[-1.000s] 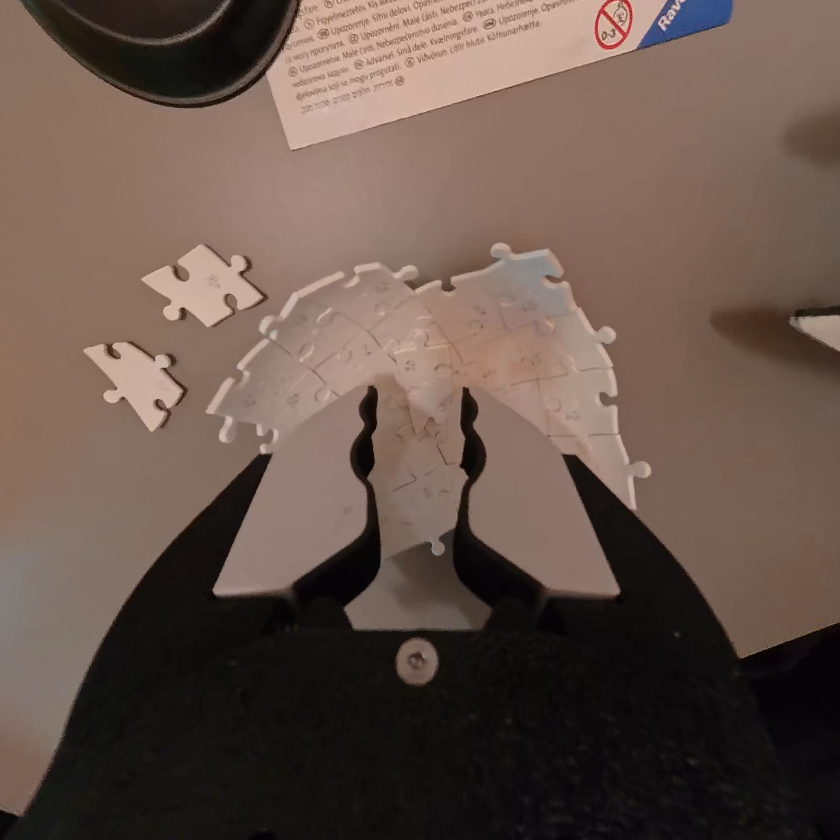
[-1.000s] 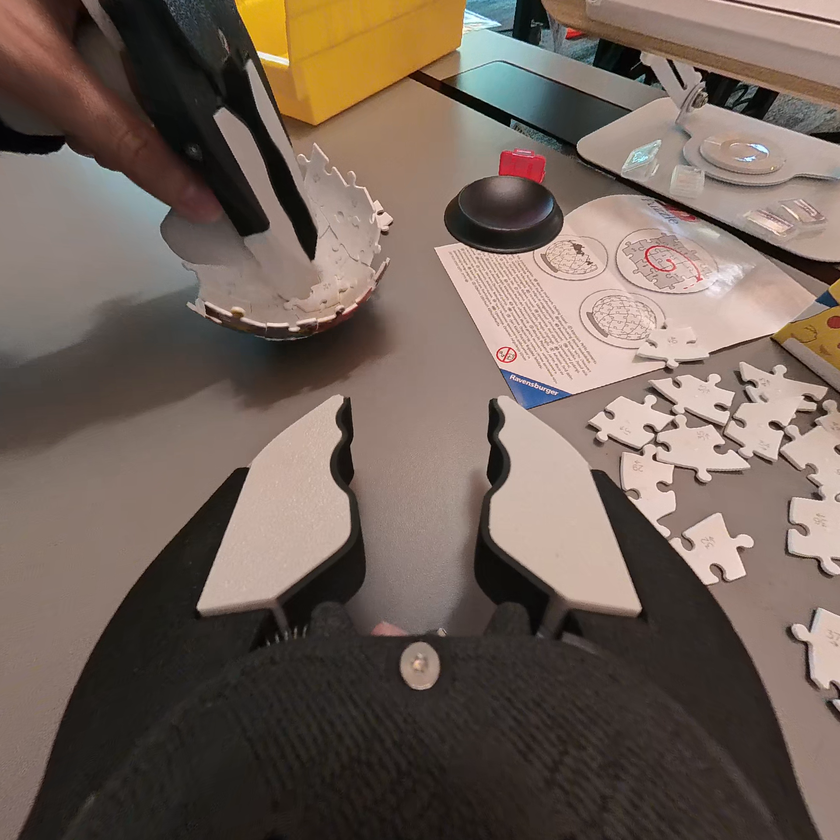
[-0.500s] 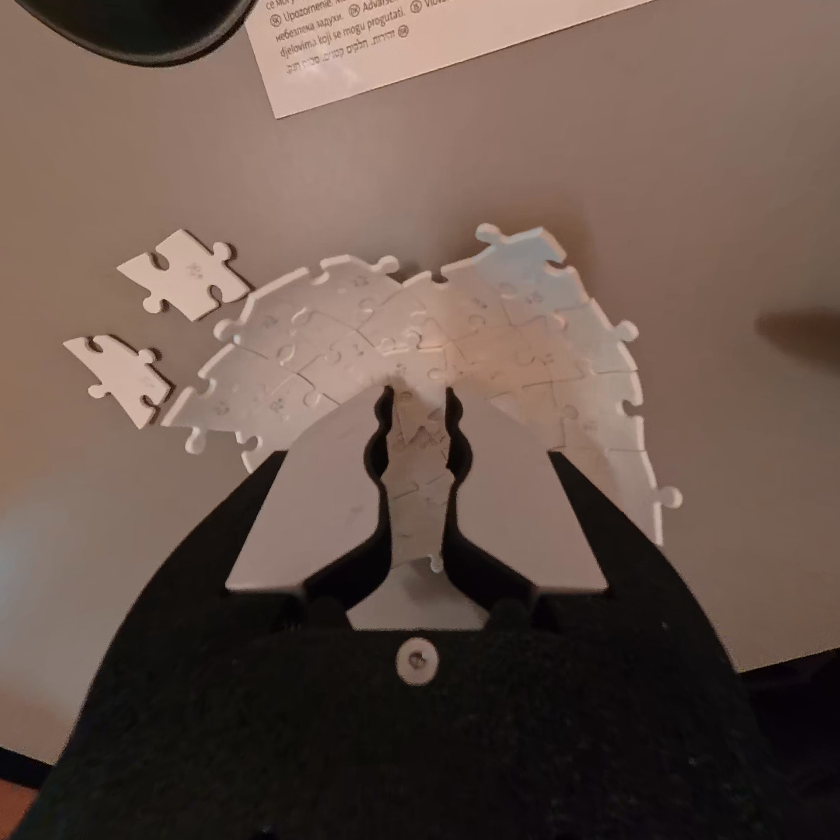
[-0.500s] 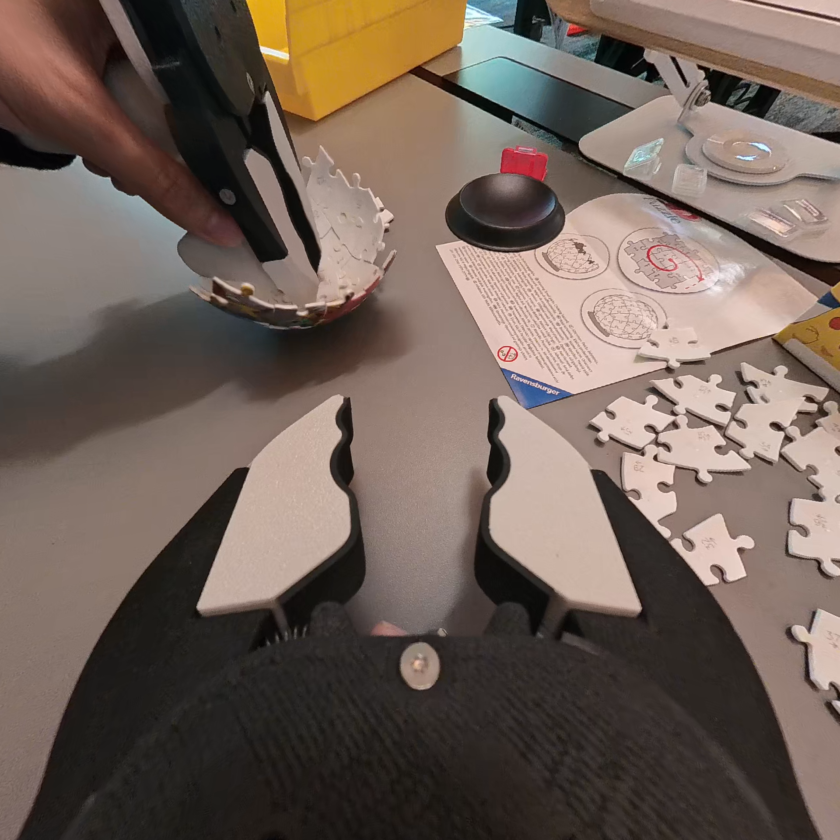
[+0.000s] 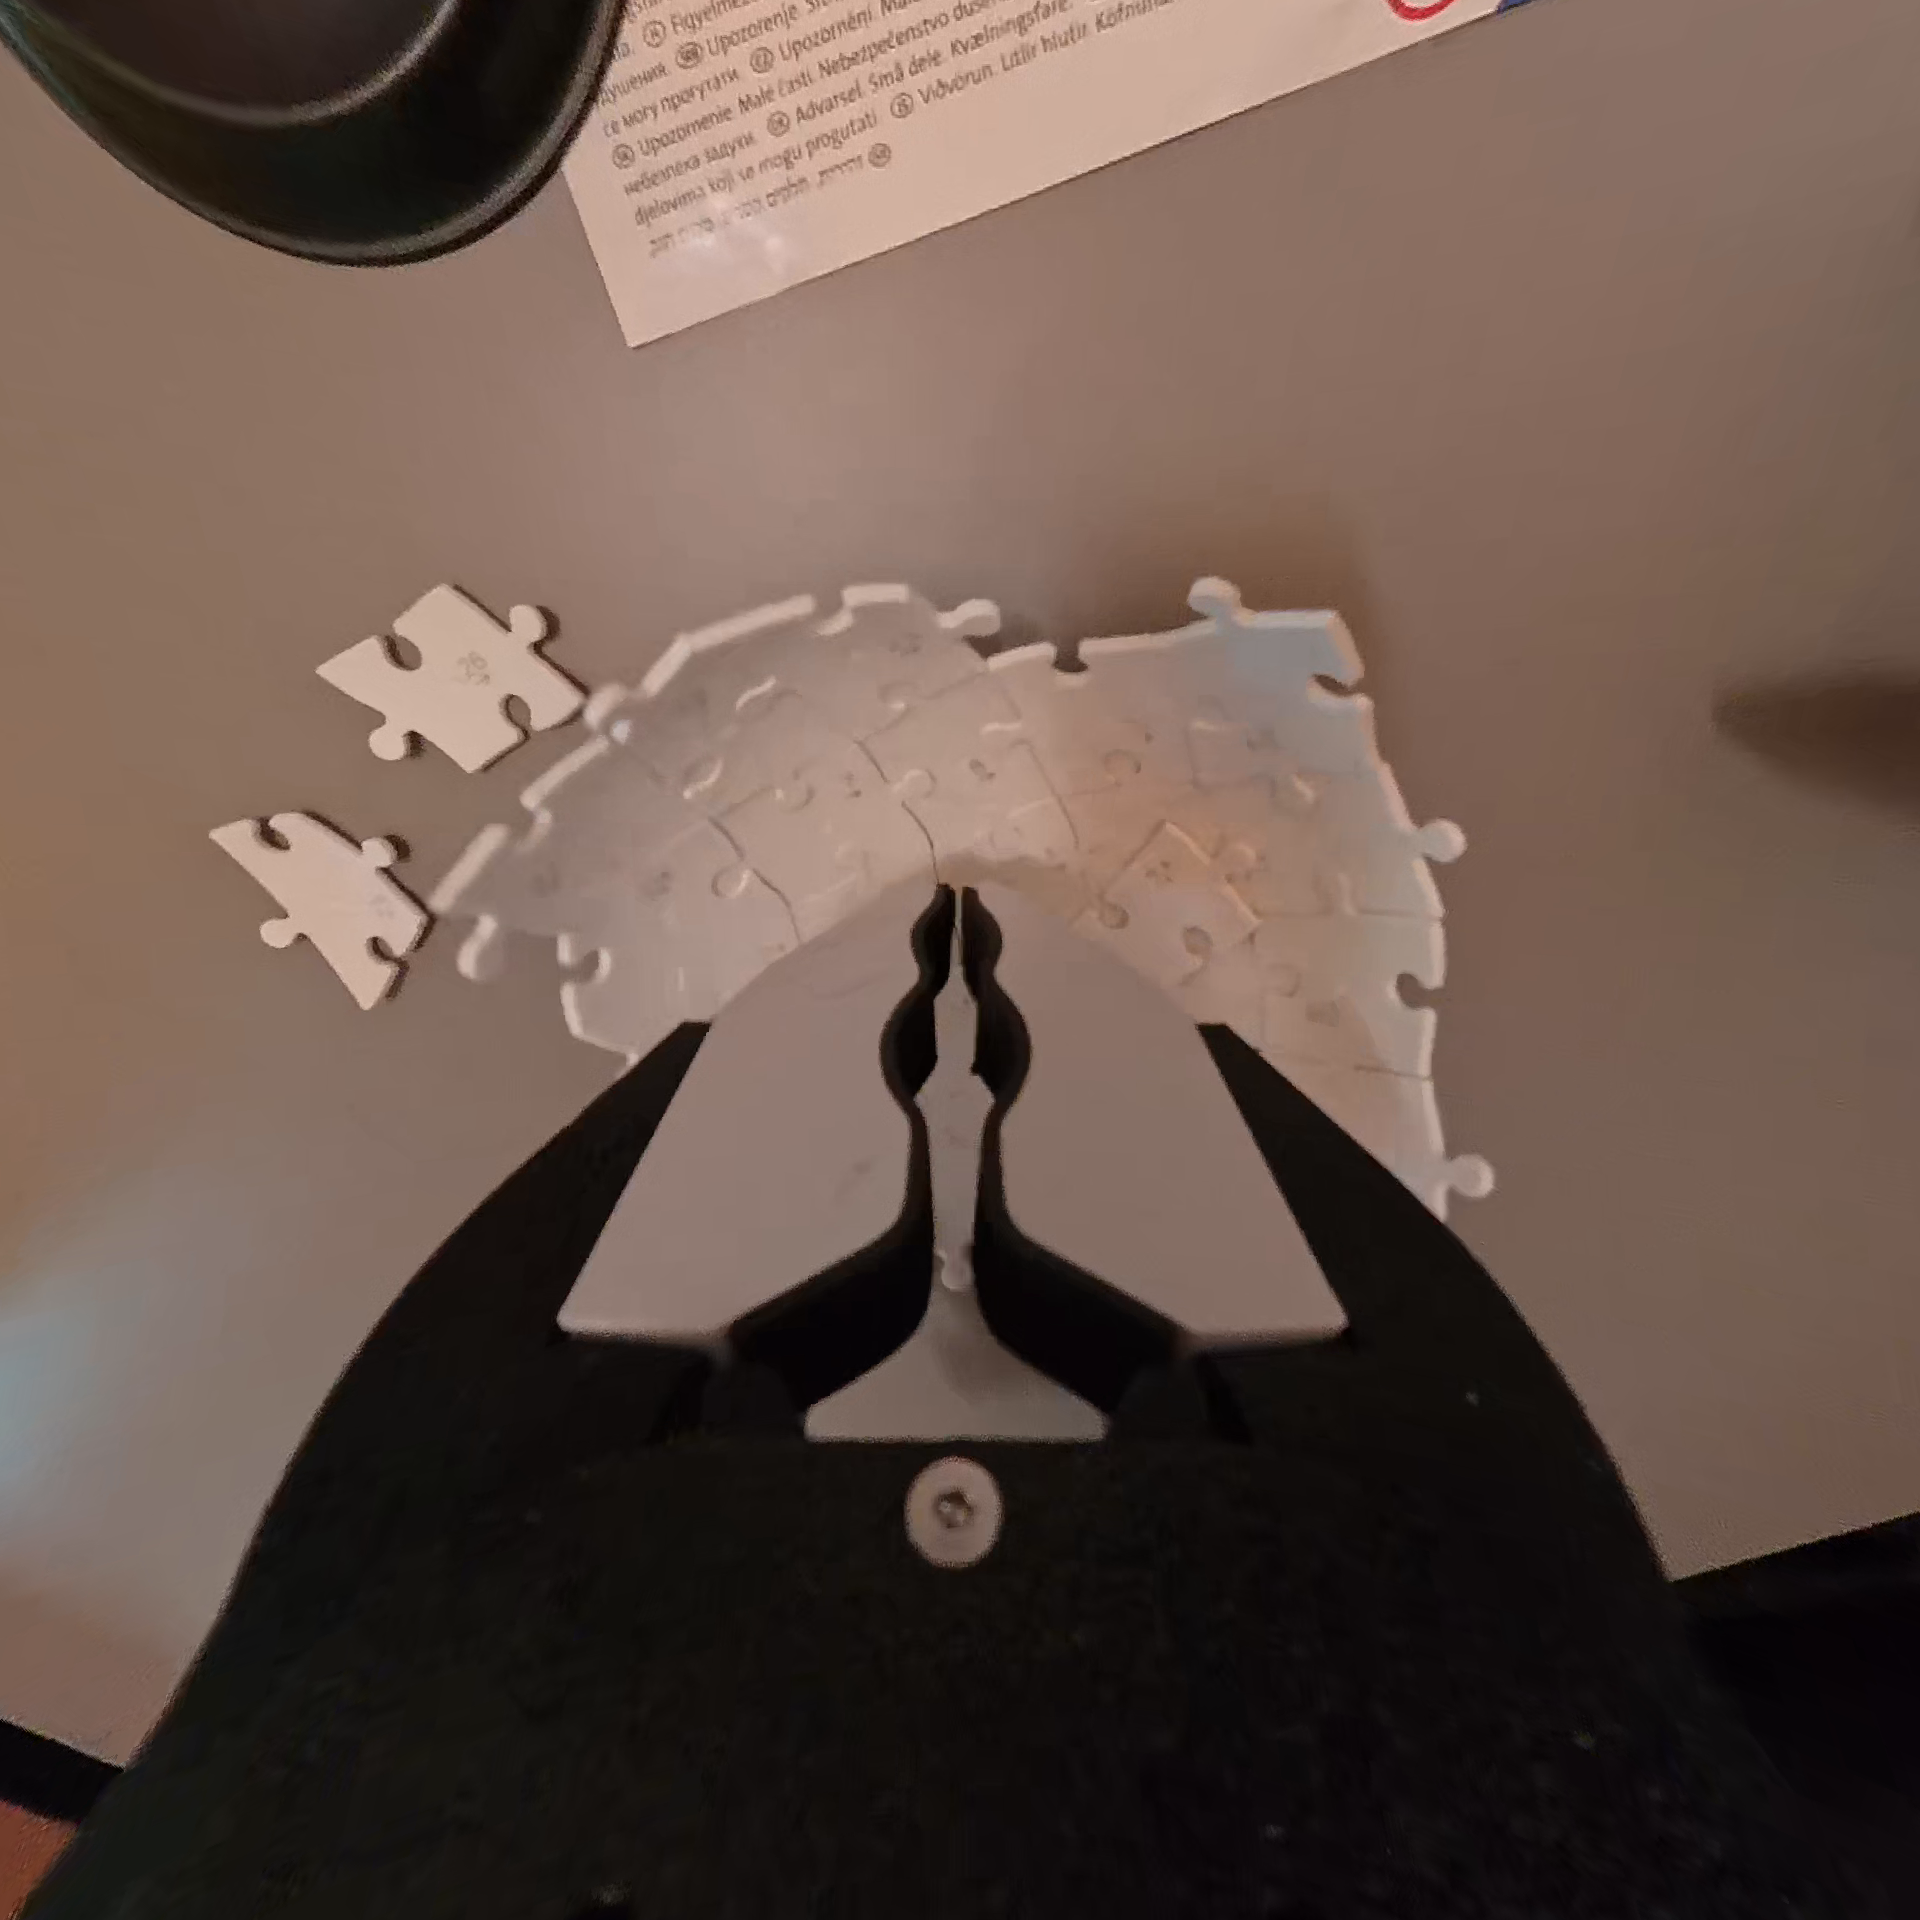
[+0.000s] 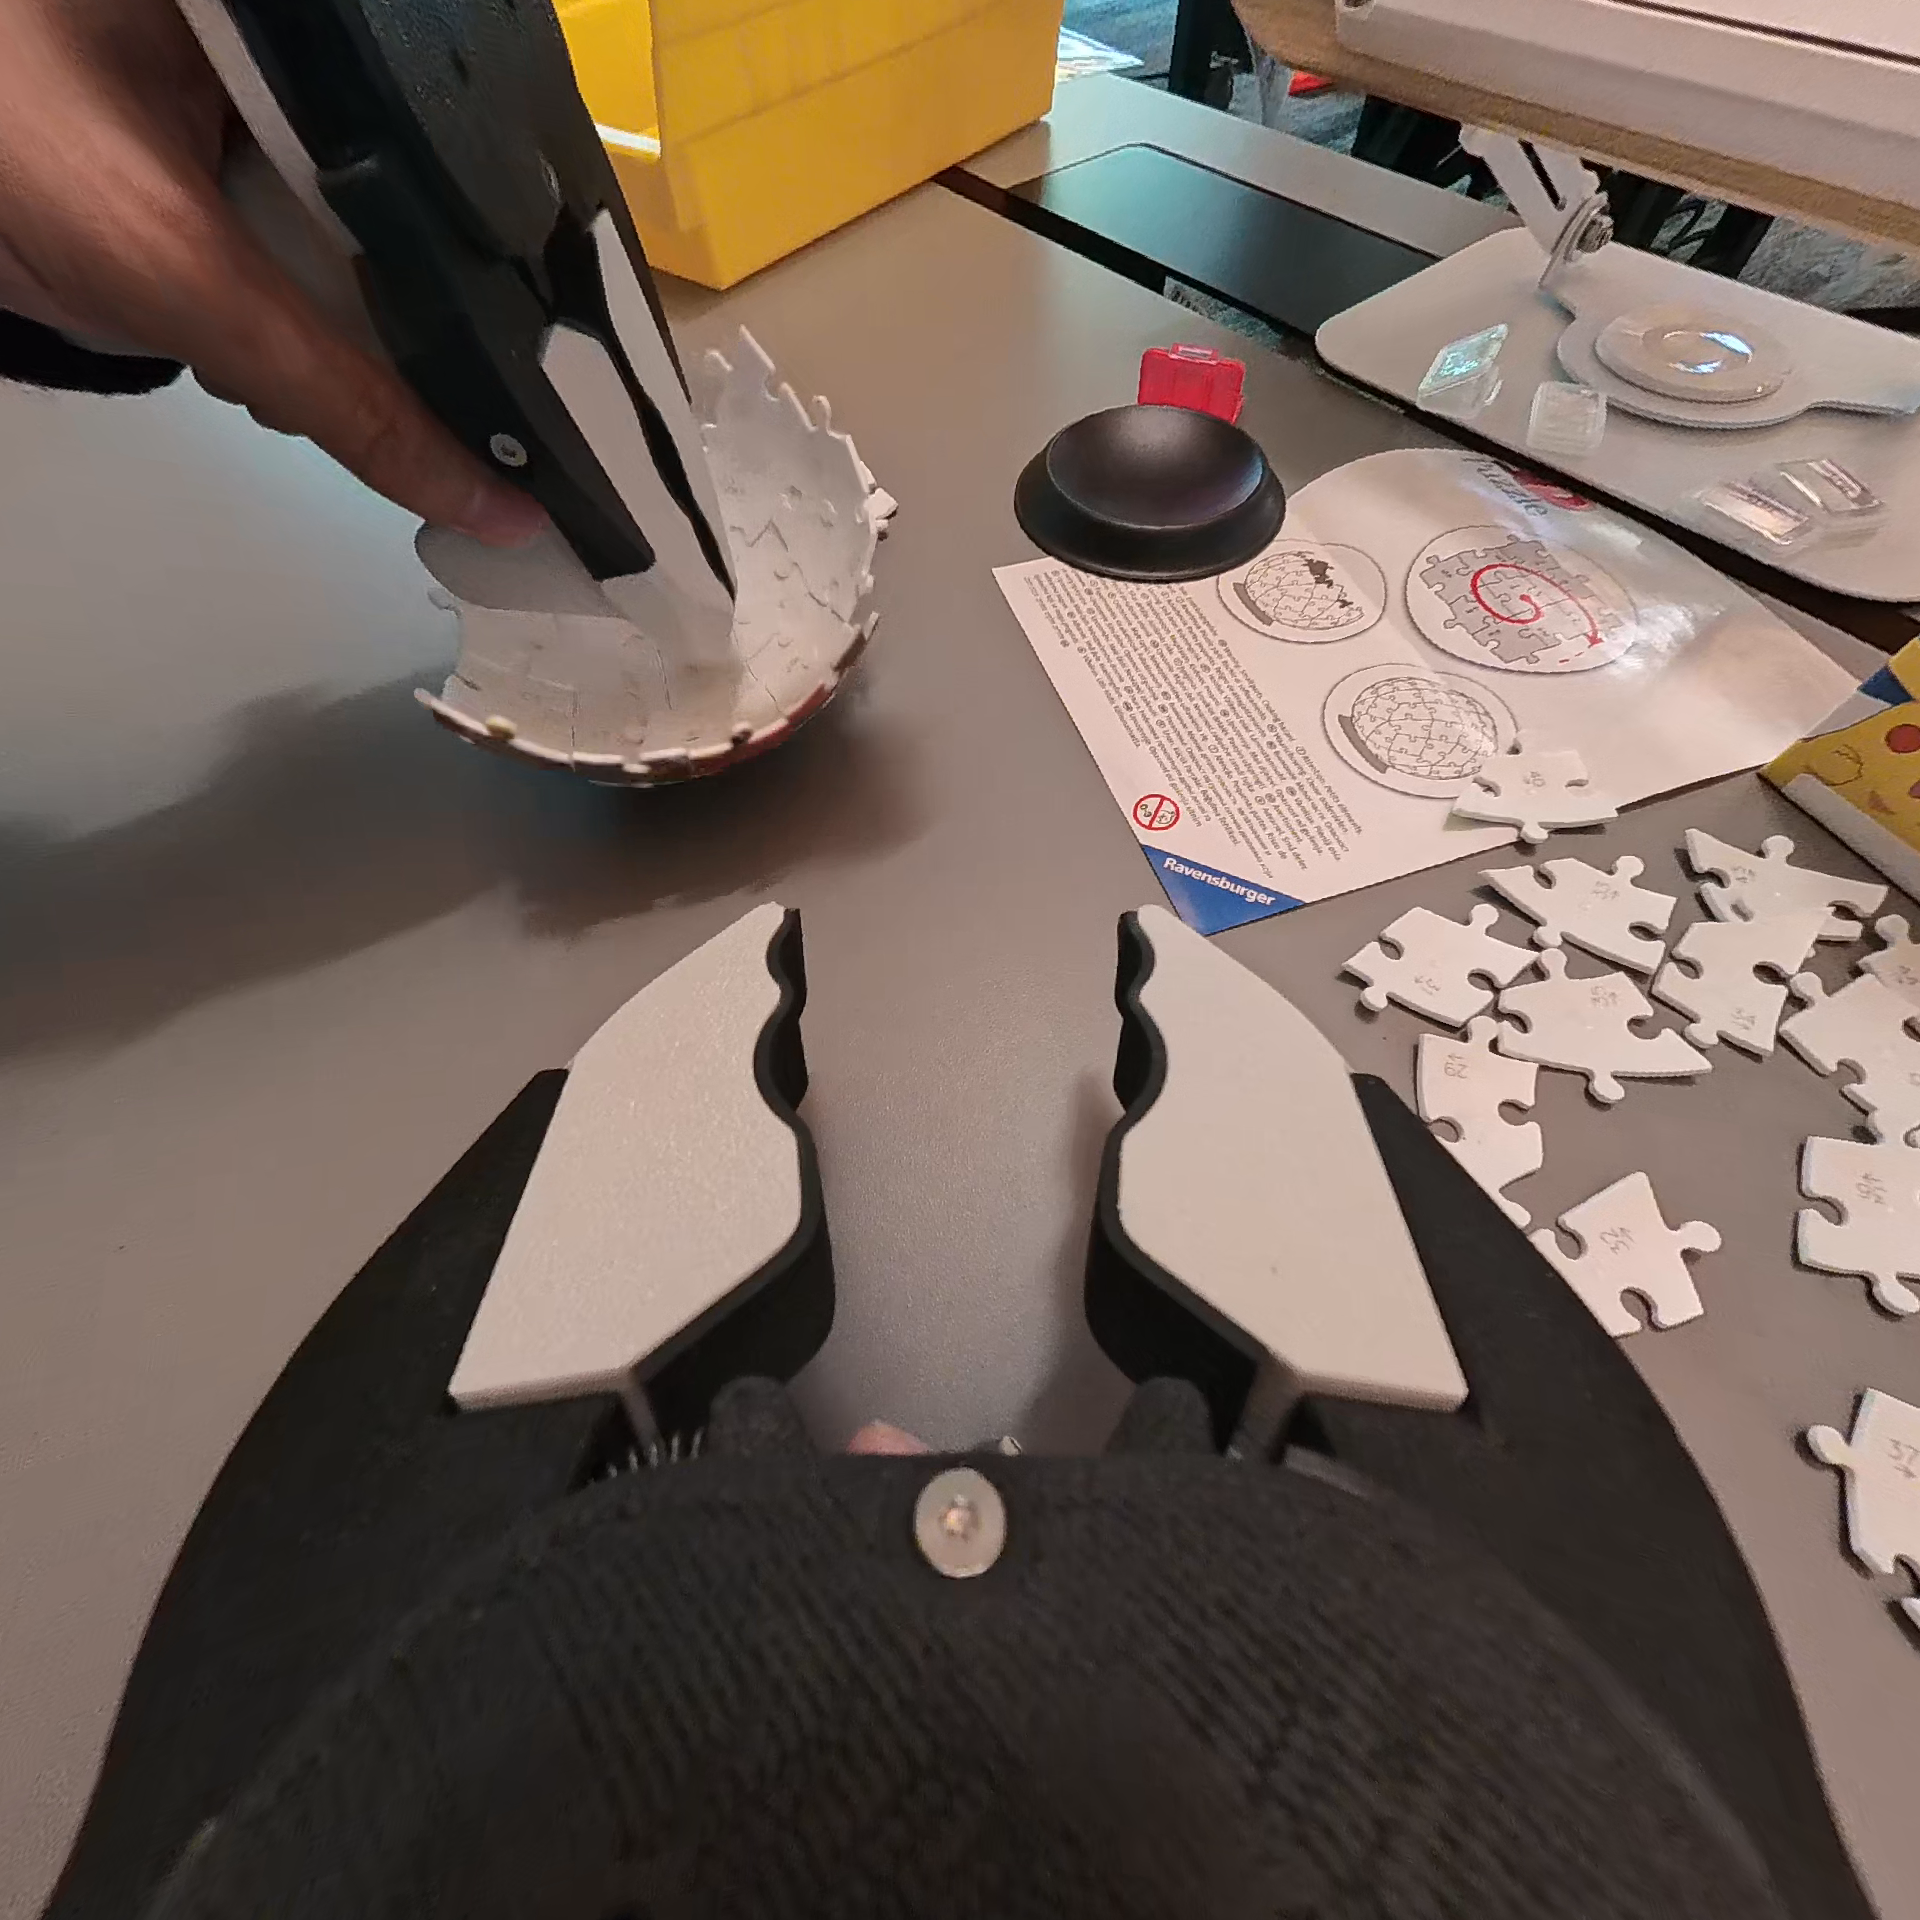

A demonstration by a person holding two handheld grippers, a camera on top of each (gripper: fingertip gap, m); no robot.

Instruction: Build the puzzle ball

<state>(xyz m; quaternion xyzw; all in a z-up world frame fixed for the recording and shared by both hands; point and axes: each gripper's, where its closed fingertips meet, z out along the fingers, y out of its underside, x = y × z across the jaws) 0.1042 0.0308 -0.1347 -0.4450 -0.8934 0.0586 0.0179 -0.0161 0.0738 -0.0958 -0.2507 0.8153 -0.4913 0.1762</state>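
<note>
judging from the table, we have roughly half done: our left gripper (image 6: 665, 540) is clamped on the half-built puzzle ball (image 6: 665, 665), our right gripper (image 6: 961, 997) is wide open and empty, loose pieces (image 6: 1590, 1008) remain unplaced.

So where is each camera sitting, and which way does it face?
Left wrist view: on the left gripper, looking steeply down along its closed fingers into the half-built puzzle ball.
Right wrist view: on the right gripper, low over the table, looking forward between open fingers; a hand shows.
Shared: the ball, black stand, instruction sheet.
</note>
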